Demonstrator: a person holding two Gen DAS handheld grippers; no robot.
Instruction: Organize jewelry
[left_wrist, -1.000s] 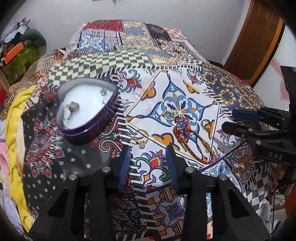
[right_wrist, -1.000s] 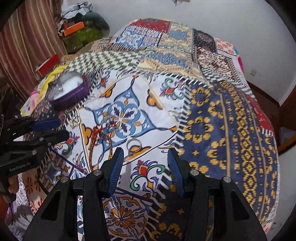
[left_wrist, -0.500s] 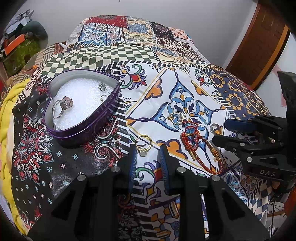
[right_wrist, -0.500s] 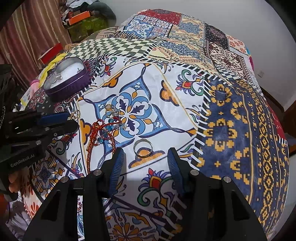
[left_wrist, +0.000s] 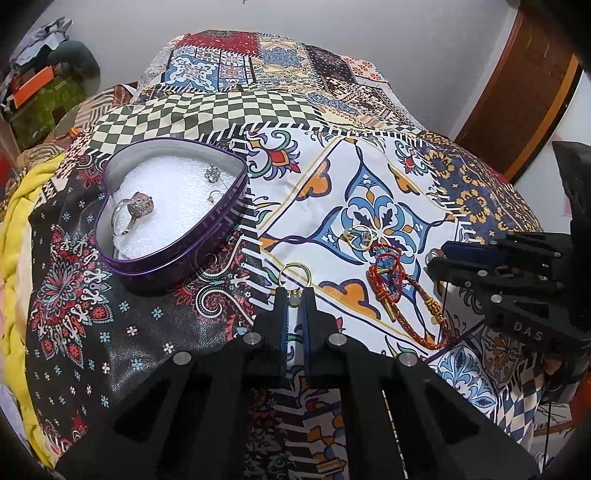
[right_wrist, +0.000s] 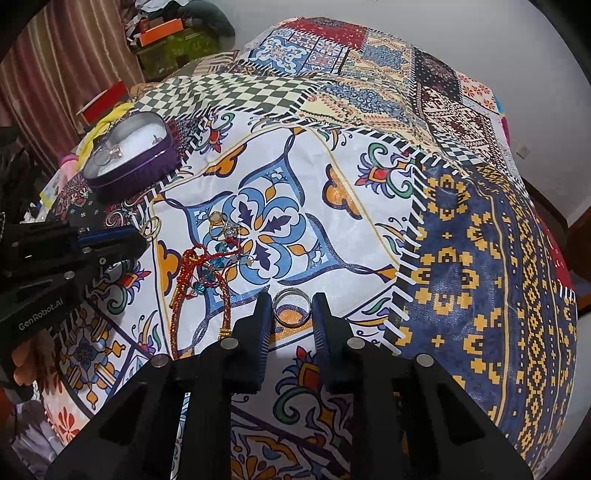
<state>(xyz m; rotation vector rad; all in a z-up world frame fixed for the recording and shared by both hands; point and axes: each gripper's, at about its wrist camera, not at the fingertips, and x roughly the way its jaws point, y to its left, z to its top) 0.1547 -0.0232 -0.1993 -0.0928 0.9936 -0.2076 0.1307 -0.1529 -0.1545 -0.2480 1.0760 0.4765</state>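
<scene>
My left gripper (left_wrist: 294, 294) pinches the stone of the gold ring (left_wrist: 293, 275) on the bedspread (left_wrist: 369, 177); my right gripper (right_wrist: 292, 308) stands spread around the silver ring (right_wrist: 292, 306). I should lift gently, then carry to the heart tin (left_wrist: 177, 254). Legible: "DAS", "GenRobot.AI".
</scene>
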